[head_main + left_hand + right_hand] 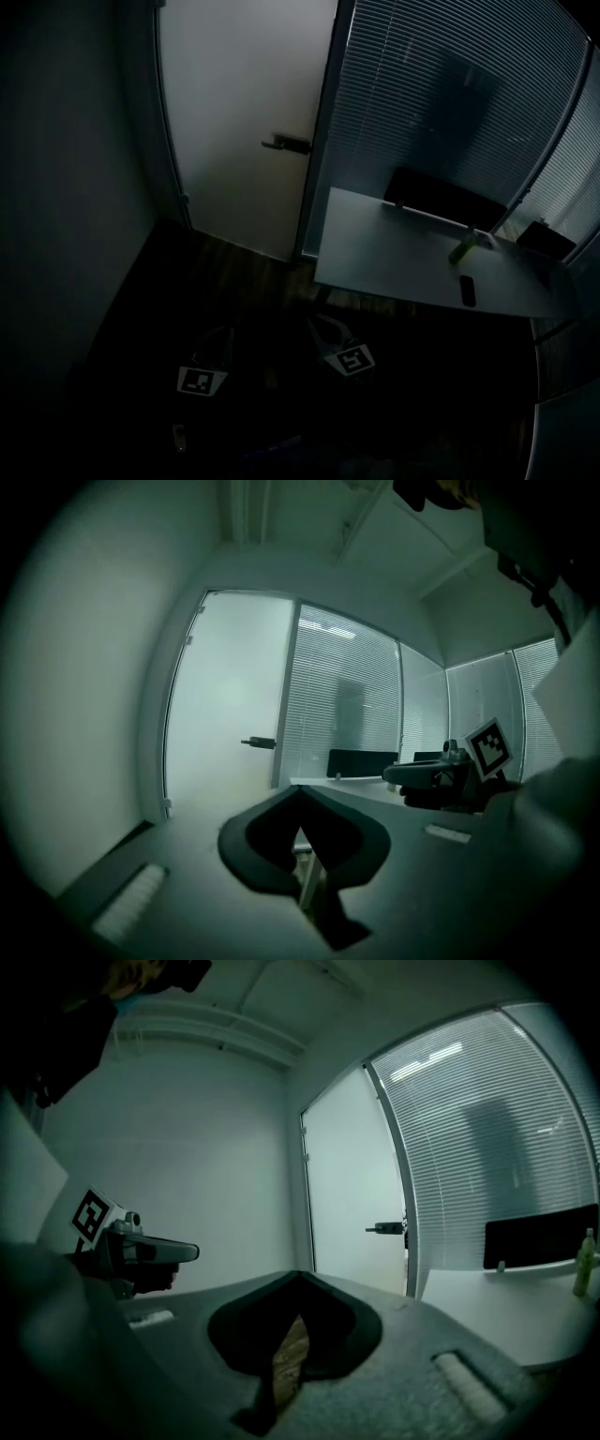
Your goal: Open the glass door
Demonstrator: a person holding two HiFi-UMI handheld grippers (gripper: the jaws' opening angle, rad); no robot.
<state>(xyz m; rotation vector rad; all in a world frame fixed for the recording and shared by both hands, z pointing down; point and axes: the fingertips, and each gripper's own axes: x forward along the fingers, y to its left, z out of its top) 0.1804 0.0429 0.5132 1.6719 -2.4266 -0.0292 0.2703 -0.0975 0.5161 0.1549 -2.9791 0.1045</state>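
Glass door [244, 112] stands well beyond left gripper [298, 792] and right gripper [298, 1277], fingers together, apparently empty

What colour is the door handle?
The handle is dark, almost black, against the pale frosted door; clearest in the head view.

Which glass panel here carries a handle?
The plain frosted door on the left, with the dark lever handle at its right edge; the slatted panels beside it have none.

We see right gripper [298, 1277] jaws together, empty | glass door [352, 1194] mid-frame | handle [386, 1228] at its right edge
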